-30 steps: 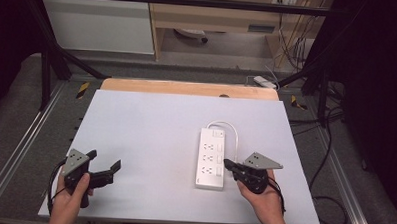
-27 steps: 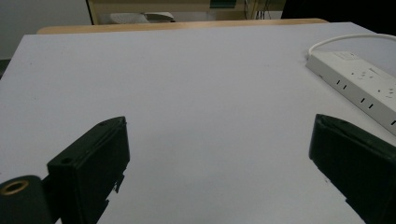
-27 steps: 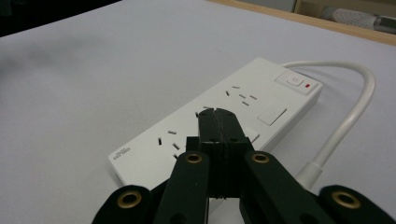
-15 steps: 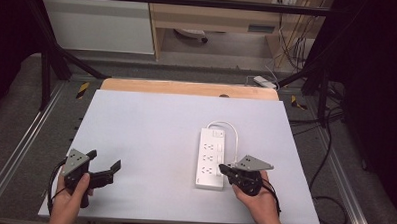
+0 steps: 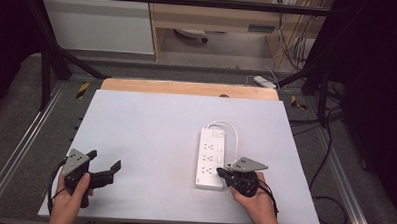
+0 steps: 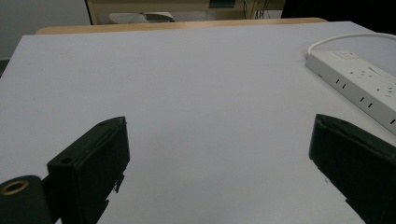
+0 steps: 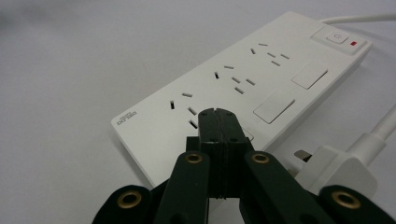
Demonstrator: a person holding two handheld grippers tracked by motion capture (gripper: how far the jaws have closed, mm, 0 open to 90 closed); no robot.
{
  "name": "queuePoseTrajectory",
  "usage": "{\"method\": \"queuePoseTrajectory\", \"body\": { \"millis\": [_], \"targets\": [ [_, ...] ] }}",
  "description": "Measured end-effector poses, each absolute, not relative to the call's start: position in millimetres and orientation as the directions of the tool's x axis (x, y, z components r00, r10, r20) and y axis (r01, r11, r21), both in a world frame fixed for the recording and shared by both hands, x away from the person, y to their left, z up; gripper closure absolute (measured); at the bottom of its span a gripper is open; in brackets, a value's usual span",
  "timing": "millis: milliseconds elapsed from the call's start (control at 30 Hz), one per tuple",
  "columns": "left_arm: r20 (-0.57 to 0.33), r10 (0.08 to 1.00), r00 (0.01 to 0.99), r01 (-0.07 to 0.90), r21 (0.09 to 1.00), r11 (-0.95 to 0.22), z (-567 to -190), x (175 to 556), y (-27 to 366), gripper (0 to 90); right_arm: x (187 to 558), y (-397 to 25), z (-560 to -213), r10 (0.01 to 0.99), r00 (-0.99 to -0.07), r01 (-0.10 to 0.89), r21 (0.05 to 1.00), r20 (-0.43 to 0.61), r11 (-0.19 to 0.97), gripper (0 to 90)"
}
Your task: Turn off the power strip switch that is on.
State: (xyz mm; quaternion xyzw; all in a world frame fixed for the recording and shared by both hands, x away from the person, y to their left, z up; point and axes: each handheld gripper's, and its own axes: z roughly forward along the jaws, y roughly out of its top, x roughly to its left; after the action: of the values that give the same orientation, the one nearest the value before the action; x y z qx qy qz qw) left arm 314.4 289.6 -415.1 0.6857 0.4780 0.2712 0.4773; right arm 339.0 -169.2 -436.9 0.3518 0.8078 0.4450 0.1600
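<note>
Down at the near right of the white table (image 5: 150, 135), the right gripper (image 5: 223, 174) sits with its jaws pressed flat together, nothing pinched between them, its tip hovering over the near end of the white power strip (image 5: 211, 156); whether the tip actually touches the strip's top I cannot tell. Seen along that gripper, the closed jaws end just short of the nearest set of socket slots, and the strip runs away toward its switch (image 7: 337, 36) with the small red light beside it. A white plug (image 7: 337, 173) lies on the table just beside the strip's near end, its thick white cable (image 7: 383, 128) leading off to the right. At the near left corner the left gripper (image 5: 104, 165) rests in the person's hand with its jaws spread wide over bare tabletop, holding nothing, well apart from the strip
</note>
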Motion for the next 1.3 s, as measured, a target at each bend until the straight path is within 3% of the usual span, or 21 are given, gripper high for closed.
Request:
{"method": "queuePoseTrajectory", "body": {
  "millis": [1300],
  "targets": [
    [-0.073, 0.911, 0.406, 0.398, 0.911, -0.104, -415.4, 314.3, 287.7, 5.5, 340.3, -167.6, -444.6, 0.714, -0.699, 0.421, 0.832, 0.044, 0.361, 90.0]
  ]
}}
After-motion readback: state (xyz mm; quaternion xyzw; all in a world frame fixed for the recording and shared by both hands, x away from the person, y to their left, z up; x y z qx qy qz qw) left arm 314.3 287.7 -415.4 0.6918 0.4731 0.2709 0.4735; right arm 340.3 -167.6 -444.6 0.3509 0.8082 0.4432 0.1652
